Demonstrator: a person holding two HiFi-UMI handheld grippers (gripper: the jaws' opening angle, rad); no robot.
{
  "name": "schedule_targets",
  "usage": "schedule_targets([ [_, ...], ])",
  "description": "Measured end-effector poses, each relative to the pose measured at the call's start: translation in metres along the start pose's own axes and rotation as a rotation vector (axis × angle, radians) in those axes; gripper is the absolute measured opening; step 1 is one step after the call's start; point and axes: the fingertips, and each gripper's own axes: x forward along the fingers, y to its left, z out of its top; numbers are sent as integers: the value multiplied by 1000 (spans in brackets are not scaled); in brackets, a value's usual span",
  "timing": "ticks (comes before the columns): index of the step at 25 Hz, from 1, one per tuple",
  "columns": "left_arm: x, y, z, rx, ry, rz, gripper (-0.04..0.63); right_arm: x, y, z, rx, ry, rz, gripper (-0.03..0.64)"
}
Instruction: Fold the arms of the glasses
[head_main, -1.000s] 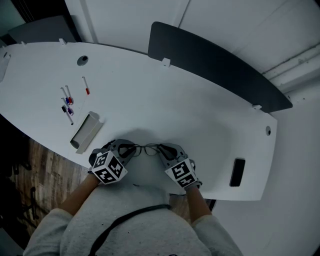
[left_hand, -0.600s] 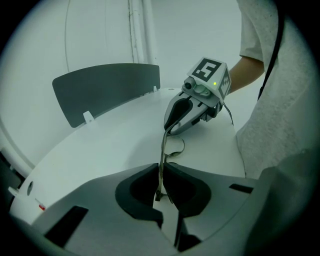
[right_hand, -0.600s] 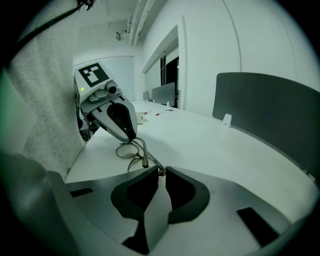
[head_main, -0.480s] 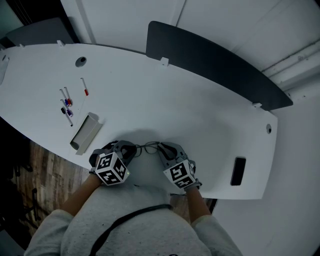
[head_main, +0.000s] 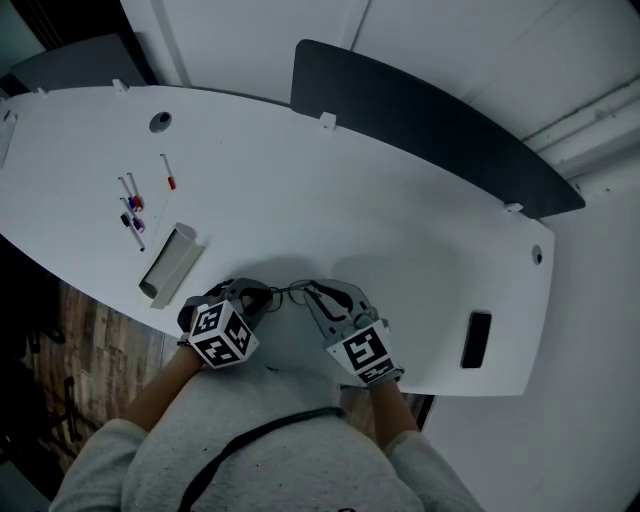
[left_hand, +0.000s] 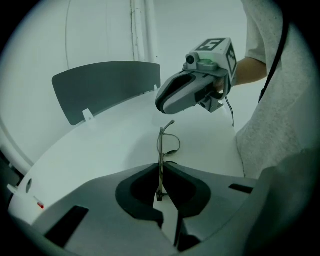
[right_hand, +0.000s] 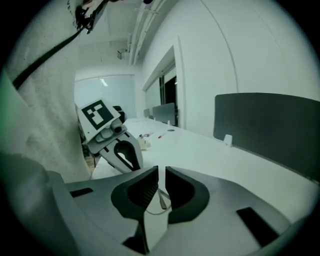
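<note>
The thin wire-framed glasses (head_main: 288, 293) lie at the near edge of the white table (head_main: 330, 200) between my two grippers. My left gripper (head_main: 258, 298) has just been closing. It is shut on the glasses (left_hand: 160, 150), which stick out edge-on from its pads, one lens rim looping to the right. My right gripper (head_main: 312, 290) hangs above the free end of the frame, as the left gripper view shows (left_hand: 162, 104). Its jaws stand a narrow slit apart with nothing pinched (right_hand: 159, 171). A piece of the frame (right_hand: 161, 199) shows through that slit below.
Several markers (head_main: 135, 208) and a grey open box (head_main: 172, 262) lie to the left of my hands. A dark flat slab (head_main: 476, 342) rests near the table's right end. A dark divider panel (head_main: 430, 120) runs along the far edge. The person's grey sleeve is close behind.
My right gripper has risen off the table above the glasses. The left gripper has kept its place on the frame.
</note>
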Motion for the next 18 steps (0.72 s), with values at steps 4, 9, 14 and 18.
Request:
schedule_targets([
  [4,0,0,1,-4,-4,1,32,17,15,-14,-96,139,8,40],
  [9,1,-1,1,7,-14,3,34,22,9,-24,-26,165,-4,25],
  [14,0,2,1,55,-37,57,34,25,8,-33,22,183,-5,25],
  [18,-1,3,1,86,-54,83,39,27,6,-37,1,193,-19,25],
])
